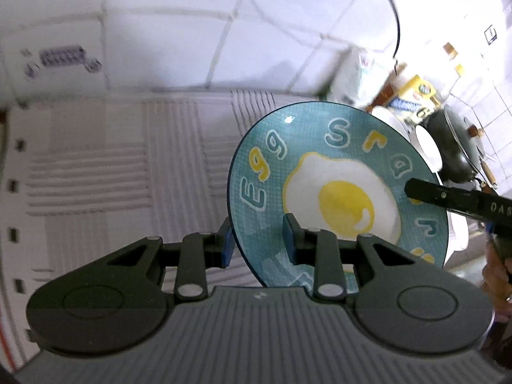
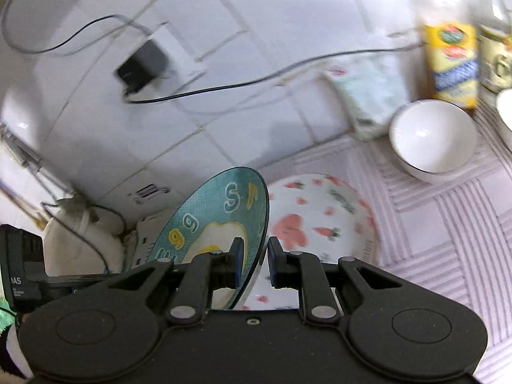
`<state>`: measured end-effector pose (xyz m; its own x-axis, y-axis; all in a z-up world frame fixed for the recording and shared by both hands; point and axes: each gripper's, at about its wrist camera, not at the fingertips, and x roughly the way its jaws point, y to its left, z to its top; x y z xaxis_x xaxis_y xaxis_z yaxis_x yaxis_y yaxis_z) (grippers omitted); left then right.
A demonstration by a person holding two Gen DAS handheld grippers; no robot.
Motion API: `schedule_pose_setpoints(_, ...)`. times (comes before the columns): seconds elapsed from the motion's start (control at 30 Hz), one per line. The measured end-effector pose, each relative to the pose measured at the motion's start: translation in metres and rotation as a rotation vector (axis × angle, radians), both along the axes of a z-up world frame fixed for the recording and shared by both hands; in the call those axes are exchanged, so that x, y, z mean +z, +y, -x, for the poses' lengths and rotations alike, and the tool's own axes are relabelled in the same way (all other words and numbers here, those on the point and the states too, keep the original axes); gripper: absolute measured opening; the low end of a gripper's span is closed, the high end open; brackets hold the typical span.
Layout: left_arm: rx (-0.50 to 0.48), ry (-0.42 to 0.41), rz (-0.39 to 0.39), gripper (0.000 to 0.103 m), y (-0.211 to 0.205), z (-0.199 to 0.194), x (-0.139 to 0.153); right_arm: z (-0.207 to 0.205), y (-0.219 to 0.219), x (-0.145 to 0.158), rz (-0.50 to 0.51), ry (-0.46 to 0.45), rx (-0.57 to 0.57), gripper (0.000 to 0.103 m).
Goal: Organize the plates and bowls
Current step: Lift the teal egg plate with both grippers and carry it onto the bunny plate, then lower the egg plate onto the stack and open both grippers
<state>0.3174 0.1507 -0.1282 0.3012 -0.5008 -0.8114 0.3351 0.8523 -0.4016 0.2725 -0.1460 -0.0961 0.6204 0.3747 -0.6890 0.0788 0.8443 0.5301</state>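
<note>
Left tongs are spread pretty wide, jaws apart. Right tongs sit narrower, still parted.

The teal egg plate carries rounded lettering around a painted fried egg: "Egg" reads clearly up its left side, followed by "S", "r", "a" and "r" along the top and right rim. The right tool's black finger bears white letters "DA", cut off at the frame edge. The yellow carton's print is too blurred to read.
</note>
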Motion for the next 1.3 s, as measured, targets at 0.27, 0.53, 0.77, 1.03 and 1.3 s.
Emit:
schedule_pose_setpoints(0.27, -0.072, 0.063, -0.1, 0.029, -0.045, -0.015, -0.018, -0.002, -0.031, -0.04, -0.018, 0.086, -0.06, 0.021)
schedule_pose_setpoints(0.53, -0.122, 0.103, -0.19, 0.031, -0.069, -0.032, -0.03, -0.016, -0.047, -0.065, -0.036, 0.135, -0.044, 0.021)
schedule_pose_setpoints(0.77, -0.159, 0.1, -0.27, 0.033, -0.078, -0.043, -0.031, -0.025, -0.04, -0.077, 0.027, 0.164, -0.017, 0.02)
schedule_pose_setpoints(1.03, -0.127, 0.169, -0.335, 0.033, -0.08, -0.058, -0.041, -0.034, -0.002, -0.065, 0.28, 0.178, 0.066, 0.03)
schedule_pose_setpoints(1.3, -0.163, 0.127, -0.395, 0.031, -0.089, -0.051, -0.041, -0.03, 0.016, -0.058, 0.411, 0.147, 0.07, 0.038)
